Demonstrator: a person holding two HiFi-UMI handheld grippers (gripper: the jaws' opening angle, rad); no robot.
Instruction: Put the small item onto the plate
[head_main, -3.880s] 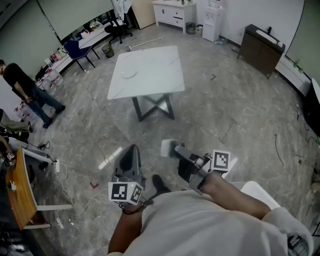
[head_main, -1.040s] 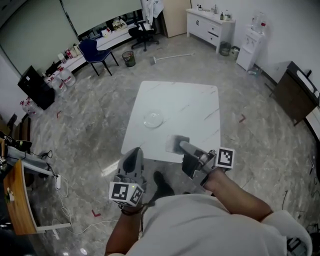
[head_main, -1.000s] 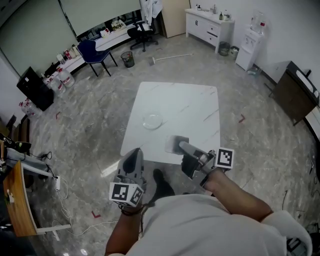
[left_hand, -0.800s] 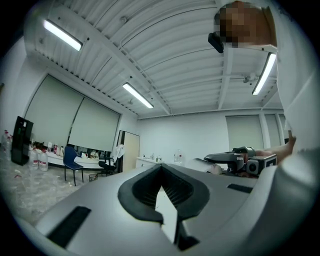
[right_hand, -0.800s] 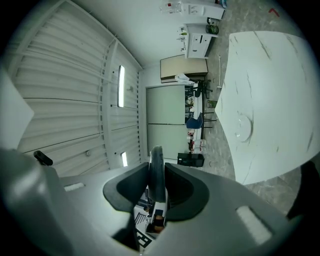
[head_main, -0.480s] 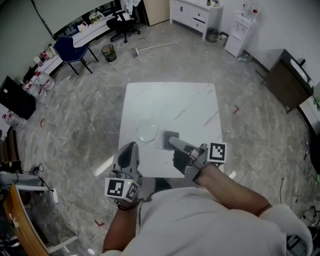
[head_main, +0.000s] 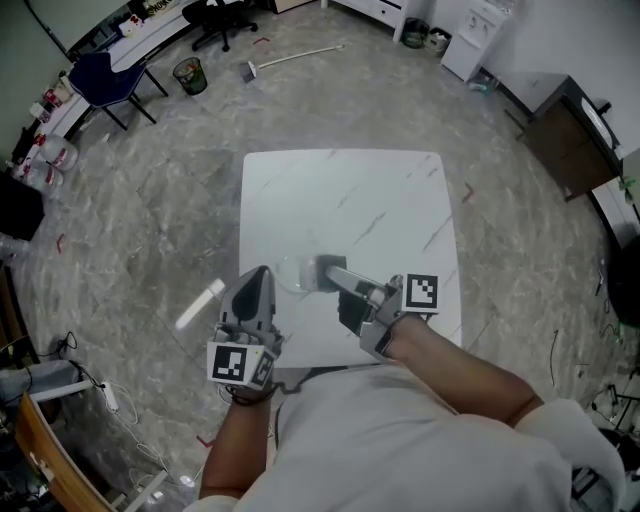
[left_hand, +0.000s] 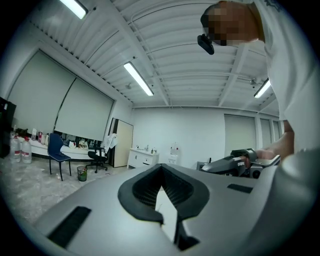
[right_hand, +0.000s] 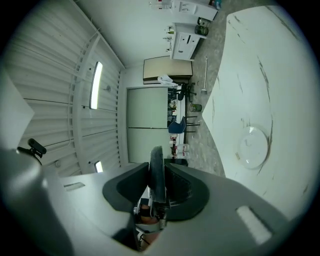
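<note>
A clear glass plate (head_main: 293, 272) lies on the white marble table (head_main: 380, 210), left of its middle and toward the near edge. My right gripper (head_main: 335, 277) is shut on the small item (head_main: 322, 268), a flat grey piece that hangs over the table at the plate's right rim. In the right gripper view the item (right_hand: 156, 167) stands edge-on between the pads of the right gripper (right_hand: 156, 175), with the plate (right_hand: 253, 146) ahead on the table (right_hand: 250, 75). My left gripper (head_main: 252, 292) hovers at the table's near-left edge; the left gripper (left_hand: 161, 176) looks shut and holds nothing.
A blue chair (head_main: 98, 80) and a bin (head_main: 186, 72) stand at the far left. A broom (head_main: 290, 58) lies on the floor beyond the table. A dark cabinet (head_main: 575, 125) stands at the right. A white strip (head_main: 200, 303) lies on the floor by the table's left side.
The table has come much closer in the head view. My right gripper with the grey item has moved from the table's near edge to beside the plate. The left gripper came along.
</note>
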